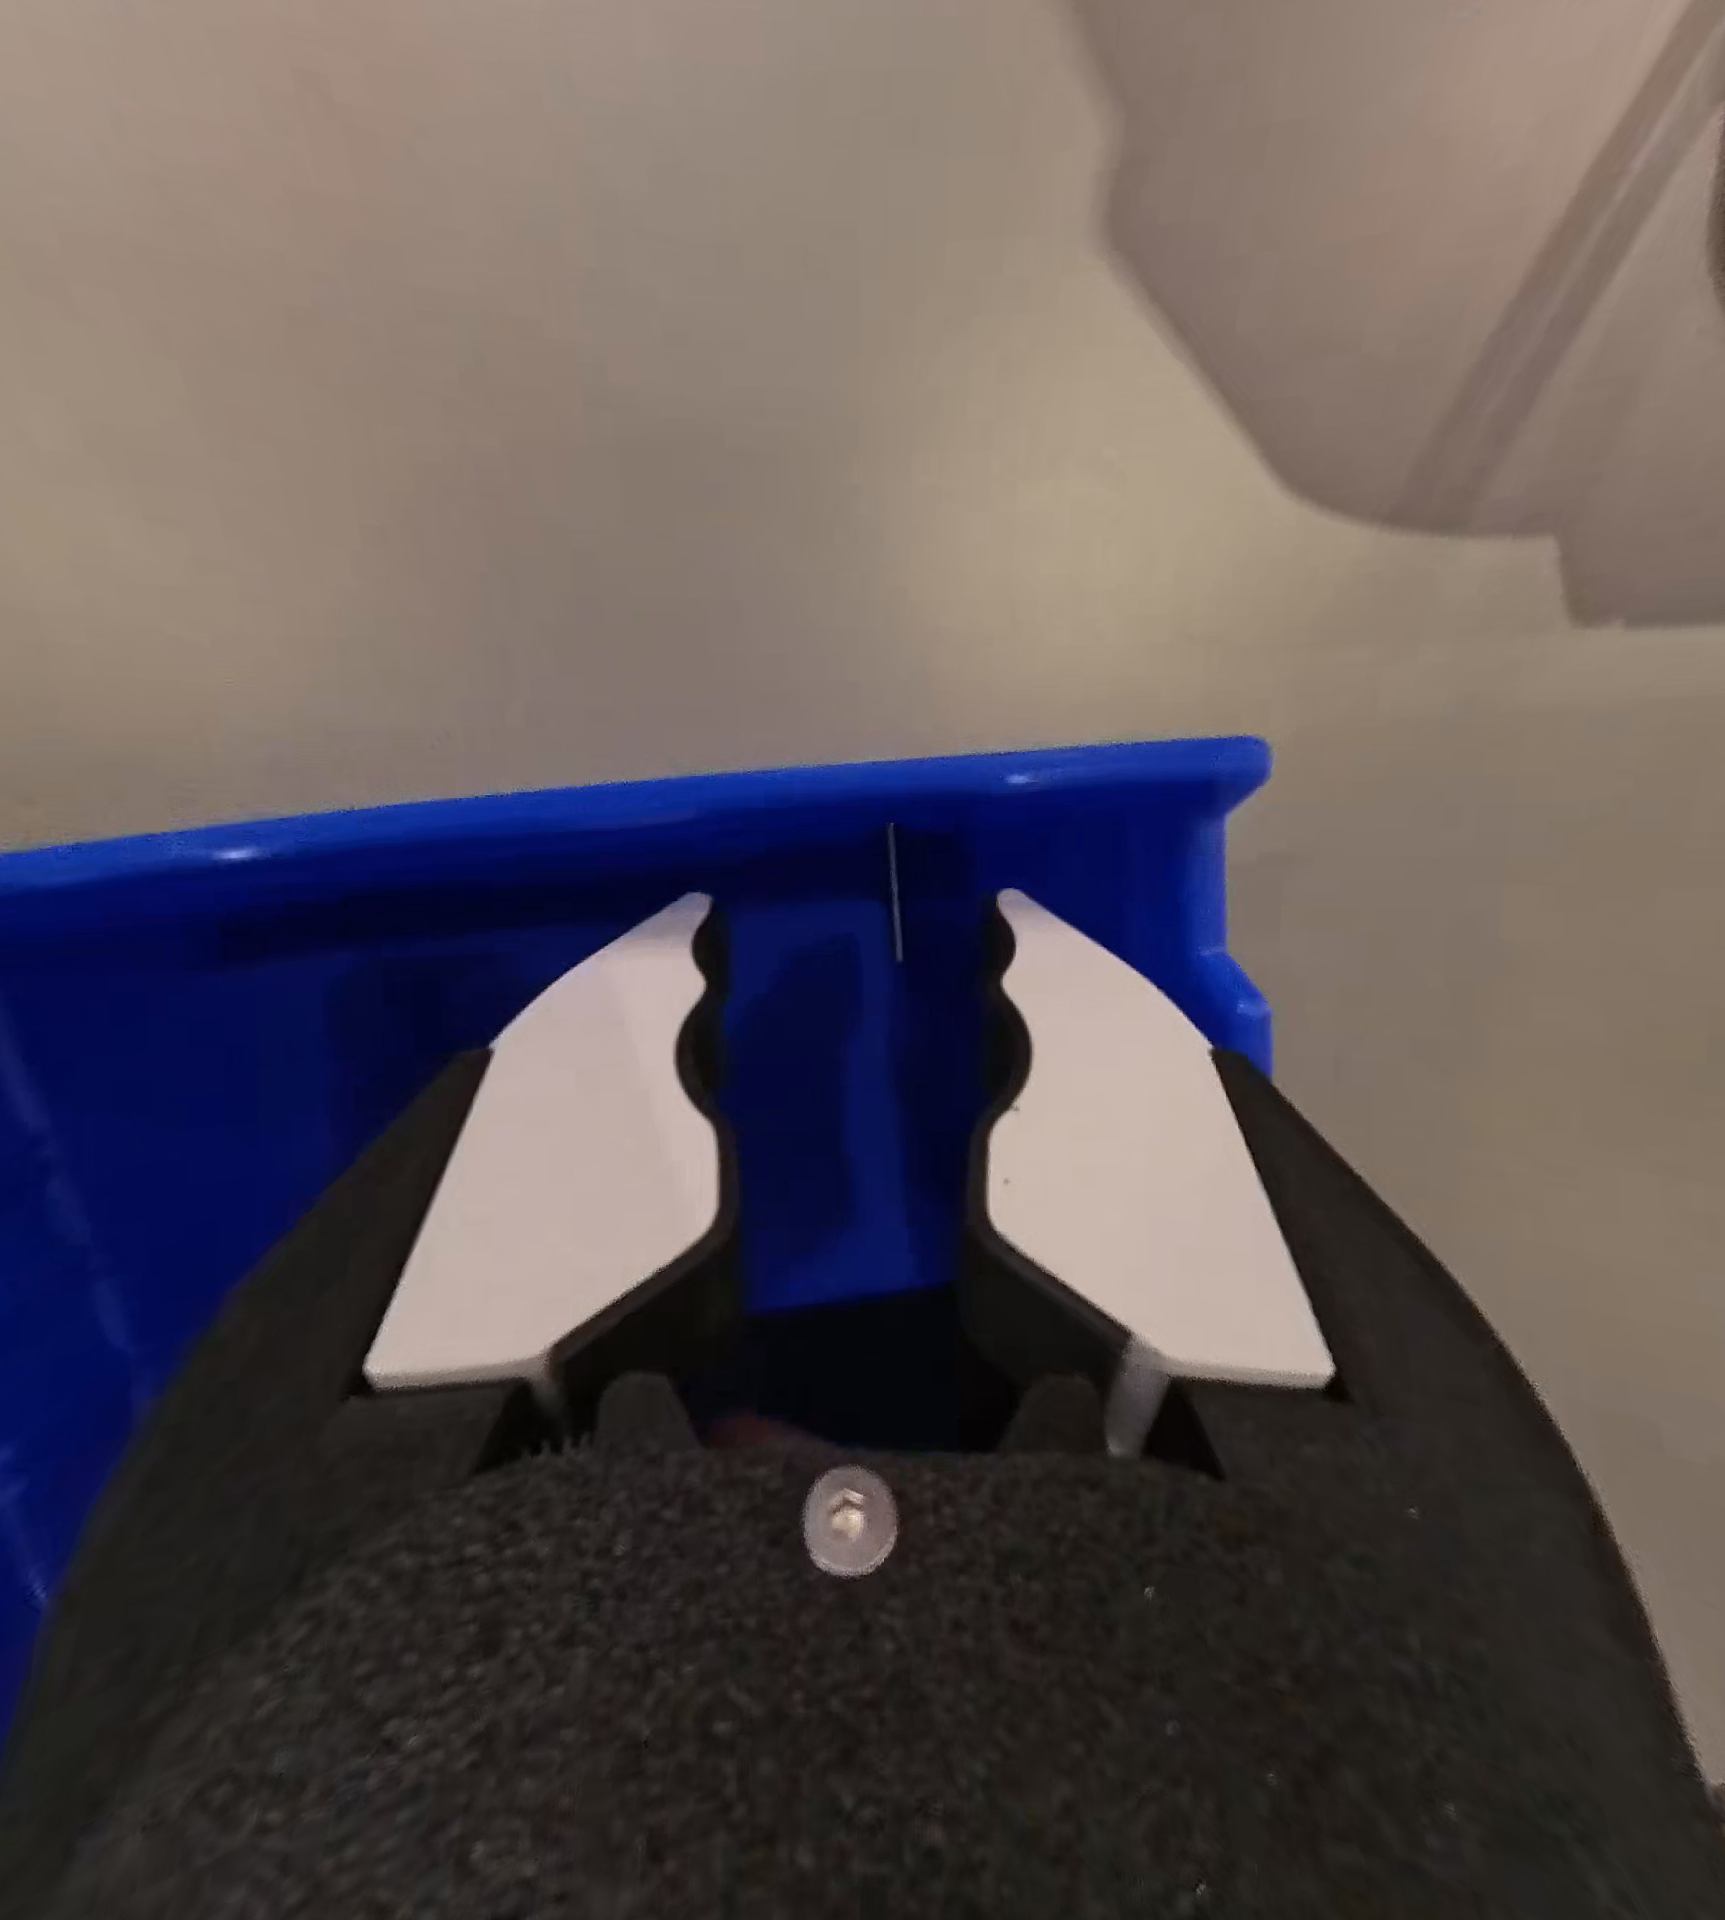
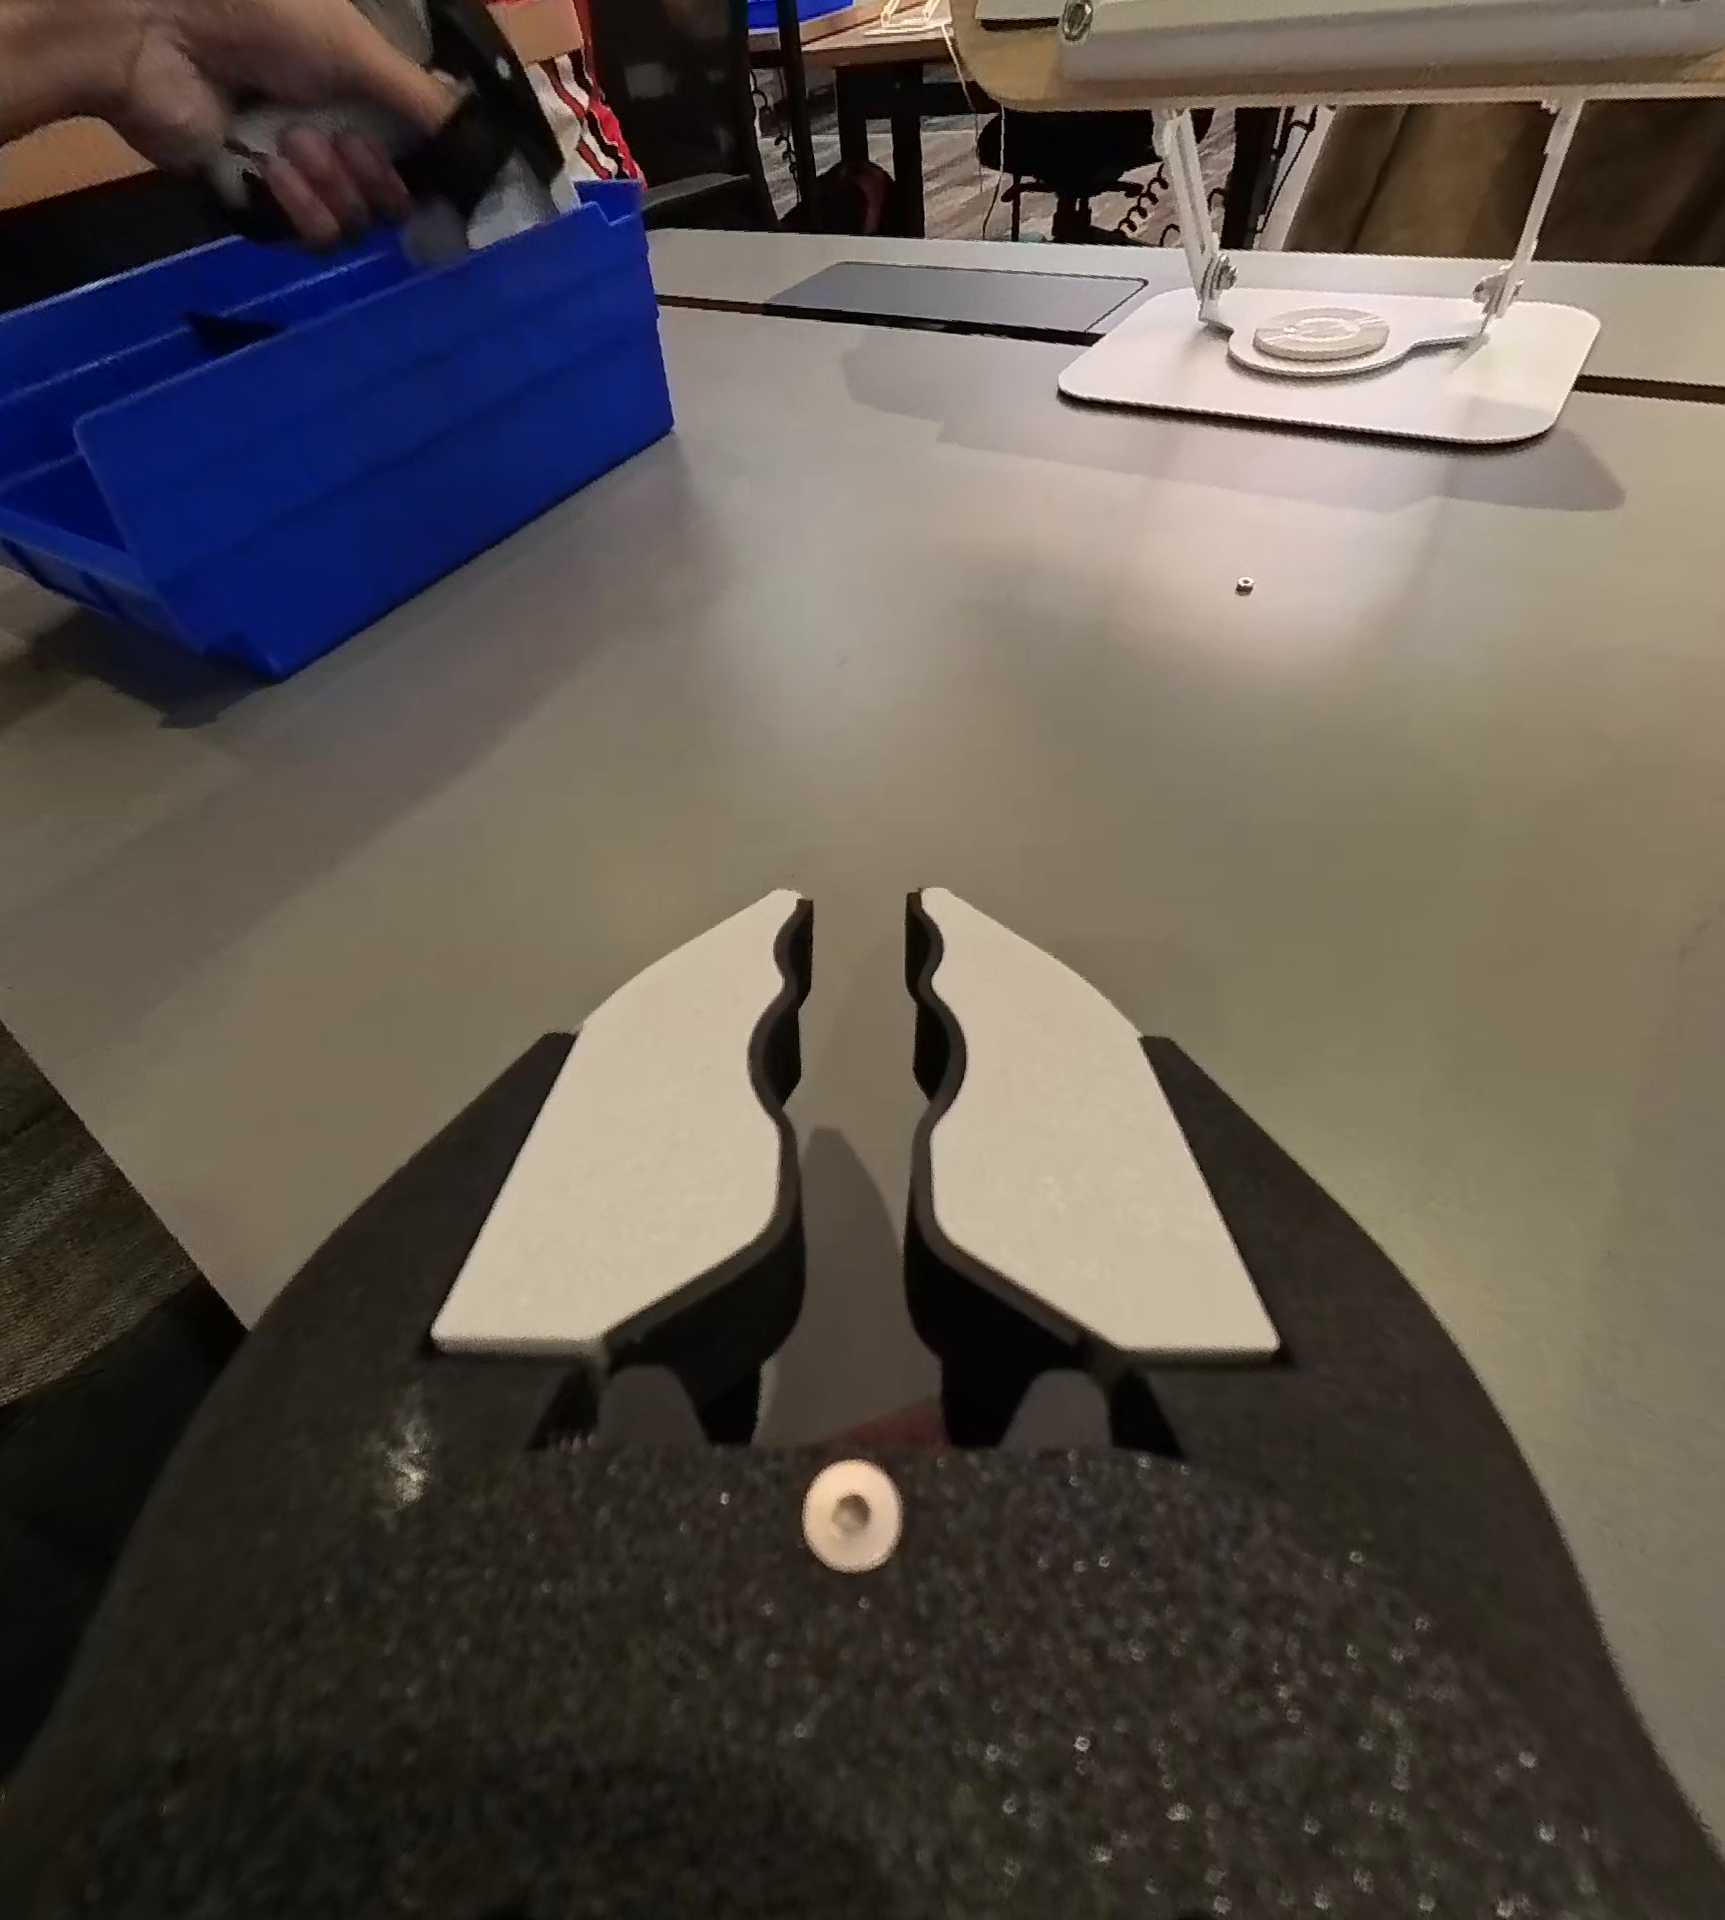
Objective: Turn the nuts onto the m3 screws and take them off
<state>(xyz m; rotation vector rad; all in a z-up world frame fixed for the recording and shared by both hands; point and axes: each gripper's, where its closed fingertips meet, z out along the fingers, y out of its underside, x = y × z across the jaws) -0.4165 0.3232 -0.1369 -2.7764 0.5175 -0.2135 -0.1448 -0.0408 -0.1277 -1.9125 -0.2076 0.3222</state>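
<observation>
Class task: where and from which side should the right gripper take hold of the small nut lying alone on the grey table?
Grip the nut across its outer sides, coming straight down from above. It appears to lie flat on the table, too low for a sideways approach. The right gripper is open.

A single small nut (image 2: 1243, 587) lies flat on the grey table (image 2: 941, 727), out in the open. It is a tiny silvery metal piece, and its hole faces up. It sits well ahead of the right gripper (image 2: 858, 904) and a little off to its right, far beyond the fingertips, with nothing touching it. It rests in a bright patch of light on the tabletop. From the left gripper (image 1: 853, 904), whose tips point into the blue bin (image 1: 318, 987), no nut or screw can be made out; the bin's inside looks blurred there.
</observation>
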